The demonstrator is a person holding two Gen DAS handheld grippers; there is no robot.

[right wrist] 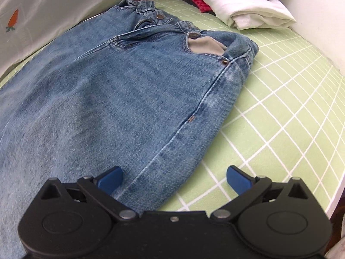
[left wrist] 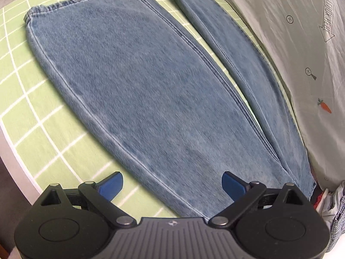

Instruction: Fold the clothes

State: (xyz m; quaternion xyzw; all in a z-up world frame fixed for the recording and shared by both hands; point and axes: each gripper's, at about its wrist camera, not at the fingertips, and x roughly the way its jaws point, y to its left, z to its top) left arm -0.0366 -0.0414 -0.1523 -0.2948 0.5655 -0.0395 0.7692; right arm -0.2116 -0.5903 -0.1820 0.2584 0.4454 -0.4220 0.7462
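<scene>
Blue jeans (left wrist: 138,86) lie flat on a green checked sheet (left wrist: 25,99). The left wrist view looks along both legs to the hems at the far end, the second leg (left wrist: 248,71) lying on the right. My left gripper (left wrist: 172,185) is open above the near leg's outer seam, holding nothing. In the right wrist view the jeans (right wrist: 129,90) show their waistband (right wrist: 151,15) and a pocket with pale lining (right wrist: 204,45). My right gripper (right wrist: 174,179) is open over the side seam near the hip, with nothing between its blue pads (right wrist: 110,181).
A white cloth with carrot prints (left wrist: 301,54) borders the far side of the jeans. A stack of folded clothes (right wrist: 248,6) sits beyond the waistband. A heap of garments (left wrist: 332,205) lies at the right edge. Green sheet (right wrist: 280,108) lies bare to the right of the hip.
</scene>
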